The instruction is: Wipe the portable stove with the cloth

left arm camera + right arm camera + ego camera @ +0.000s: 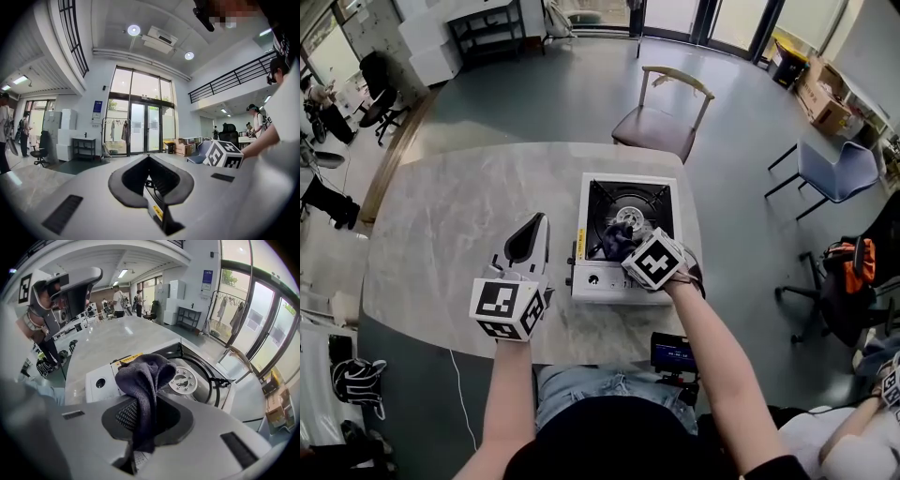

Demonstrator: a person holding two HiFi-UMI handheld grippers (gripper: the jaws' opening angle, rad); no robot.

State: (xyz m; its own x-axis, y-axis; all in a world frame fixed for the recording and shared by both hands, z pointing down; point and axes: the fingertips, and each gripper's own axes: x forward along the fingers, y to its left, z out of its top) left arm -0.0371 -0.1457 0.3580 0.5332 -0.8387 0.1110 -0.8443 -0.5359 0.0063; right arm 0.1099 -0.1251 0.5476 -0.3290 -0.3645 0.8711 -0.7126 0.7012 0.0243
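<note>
A grey stone-look table (441,225) holds a white portable stove (623,283). The right gripper (140,397) is squeezed tight on a dark grey cloth (143,373), which hangs over the stove beside its round burner (183,380). That arm reaches out over the stove's front. The left gripper (528,241) has its jaws together with nothing in them. It sits just left of the stove. A yellow sticker (127,358) on the stove is too small to read.
</note>
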